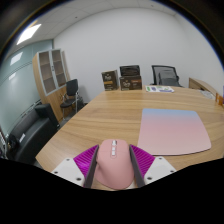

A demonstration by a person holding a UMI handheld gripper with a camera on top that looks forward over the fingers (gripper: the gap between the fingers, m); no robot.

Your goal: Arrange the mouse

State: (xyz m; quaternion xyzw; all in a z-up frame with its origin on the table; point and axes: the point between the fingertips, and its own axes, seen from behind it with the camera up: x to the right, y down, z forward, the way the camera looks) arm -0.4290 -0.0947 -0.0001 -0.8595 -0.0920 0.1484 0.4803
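Note:
A pink computer mouse sits between my gripper's two fingers, with the magenta pads pressed against both of its sides. The gripper is shut on the mouse and holds it above the near edge of the wooden table. A pink-to-blue gradient mouse mat lies flat on the table, ahead of the fingers and to the right.
Office chairs stand at the table's far side, another chair at the far left. Boxes and a monitor sit against the back wall. A wooden cabinet and a dark sofa stand on the left.

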